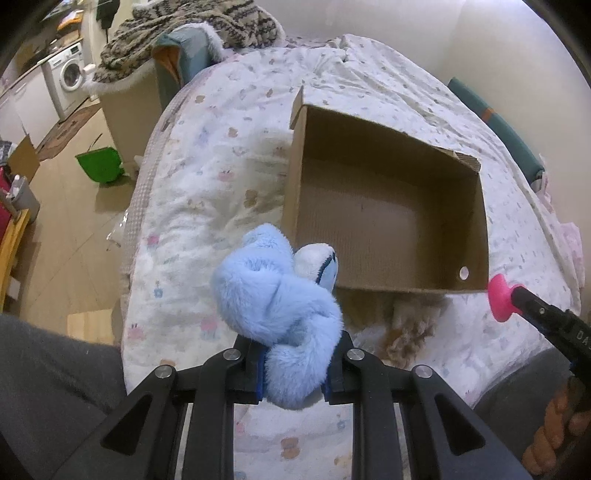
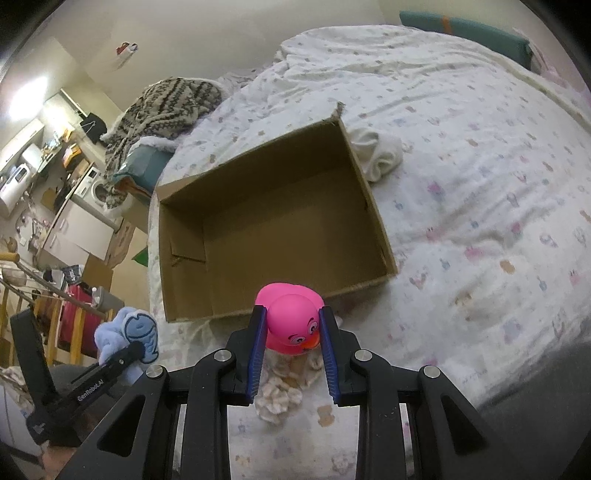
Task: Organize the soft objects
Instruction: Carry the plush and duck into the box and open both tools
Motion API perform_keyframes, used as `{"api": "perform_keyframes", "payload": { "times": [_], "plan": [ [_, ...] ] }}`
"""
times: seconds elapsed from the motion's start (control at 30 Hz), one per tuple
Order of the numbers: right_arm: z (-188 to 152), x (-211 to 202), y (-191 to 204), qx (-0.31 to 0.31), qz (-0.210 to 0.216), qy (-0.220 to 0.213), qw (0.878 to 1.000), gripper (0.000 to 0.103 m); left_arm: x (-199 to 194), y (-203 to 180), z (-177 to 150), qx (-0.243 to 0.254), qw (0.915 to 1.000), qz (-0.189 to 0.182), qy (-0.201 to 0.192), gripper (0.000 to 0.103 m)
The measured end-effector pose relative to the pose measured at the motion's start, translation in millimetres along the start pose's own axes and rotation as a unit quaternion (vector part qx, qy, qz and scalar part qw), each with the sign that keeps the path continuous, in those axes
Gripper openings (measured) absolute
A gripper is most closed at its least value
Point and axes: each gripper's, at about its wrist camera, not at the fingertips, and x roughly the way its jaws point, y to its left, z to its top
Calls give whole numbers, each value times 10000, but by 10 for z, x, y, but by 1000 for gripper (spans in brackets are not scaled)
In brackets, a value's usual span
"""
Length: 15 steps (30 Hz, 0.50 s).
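On the bed (image 1: 229, 122), spread with a white quilt printed with small animals, an open cardboard box (image 1: 384, 206) sits with its mouth upward and nothing inside; its long axis runs across the quilt from the bed's floor-side edge toward the wall side.

Just short of the box's near wall, the left gripper (image 1: 293, 360) is clamped narrow on a light blue plush toy (image 1: 273, 295). The toy's long axis runs away from the fingers toward the near left corner of the box, and its white-and-blue end (image 1: 319, 264) overlaps that corner in the left wrist view. In the right wrist view its fish-shaped face patch (image 2: 138, 330) looks toward the camera.

The right gripper (image 2: 293, 349) is closed on a pink rubber duck (image 2: 291, 319), one blue pad on each side of it. The duck lies tipped over, its eyes and orange beak facing back toward the gripper and its rounded body pointing toward the box's near wall. Below it a beige fluffy cloth (image 2: 280, 391) lies on the quilt near the bed's near edge.

A rolled white cloth (image 2: 376, 155) rests on the quilt against the box's right wall near its far corner. A patterned blanket (image 1: 192, 33) is heaped past the bed's far end.
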Motion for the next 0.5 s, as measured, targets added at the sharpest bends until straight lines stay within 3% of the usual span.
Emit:
{"api": "perform_keyframes", "payload": {
  "times": [0.5],
  "plan": [
    [539, 484, 76, -272, -99, -148, 9995, 30, 331, -454, 704, 721, 9970, 140, -260, 20]
  ]
}}
